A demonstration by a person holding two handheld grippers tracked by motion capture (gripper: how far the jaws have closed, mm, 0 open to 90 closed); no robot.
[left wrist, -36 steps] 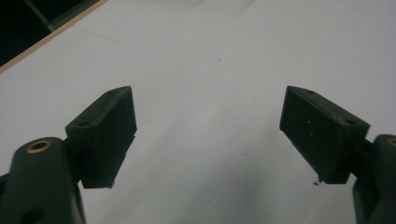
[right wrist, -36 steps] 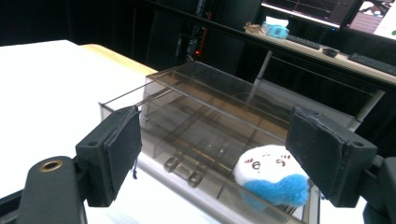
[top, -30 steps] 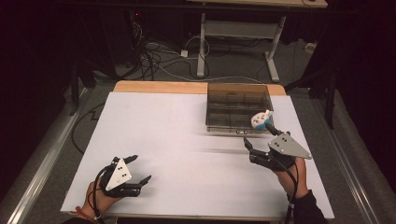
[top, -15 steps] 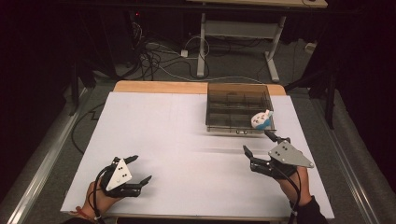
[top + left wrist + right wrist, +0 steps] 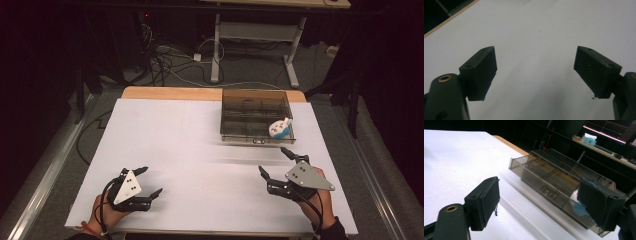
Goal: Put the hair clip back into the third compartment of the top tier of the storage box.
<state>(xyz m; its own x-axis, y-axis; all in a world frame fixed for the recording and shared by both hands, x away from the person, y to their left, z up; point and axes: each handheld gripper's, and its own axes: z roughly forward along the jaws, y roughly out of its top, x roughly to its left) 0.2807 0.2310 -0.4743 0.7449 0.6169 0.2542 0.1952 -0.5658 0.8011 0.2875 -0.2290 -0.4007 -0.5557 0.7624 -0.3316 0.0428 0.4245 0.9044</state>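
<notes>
A: We start at the left. Our left tool rests low on the white surface, near its front edge, jaws spread apart and holding nothing. In the left gripper view the two black pads stand wide with bare white surface between them.

B: And moving rightward?

A: The middle of the surface is bare. Then comes our right tool, also released, jaws apart and empty, pointing away from us toward the far right corner.

B: What lies ahead of it?

A: A smoky clear plastic tray with compartments, its long axis running left to right across the surface. In its front right compartment sits a small white and blue toy. The toy lies just beyond the right tool, forward and barely to its right, with the tray's front wall between them. We judge the right hand far nearer than the left, so any reach for the toy falls to it, going up over that wall.

B: Do the views differ?

A: Yes. The high view shows the toy's shape and its compartment. The right gripper view shows the tray from low and aslant, its front wall rising from the surface, and the toy merely as a blue patch behind that wall, partly hidden by the right-hand jaw.
</notes>
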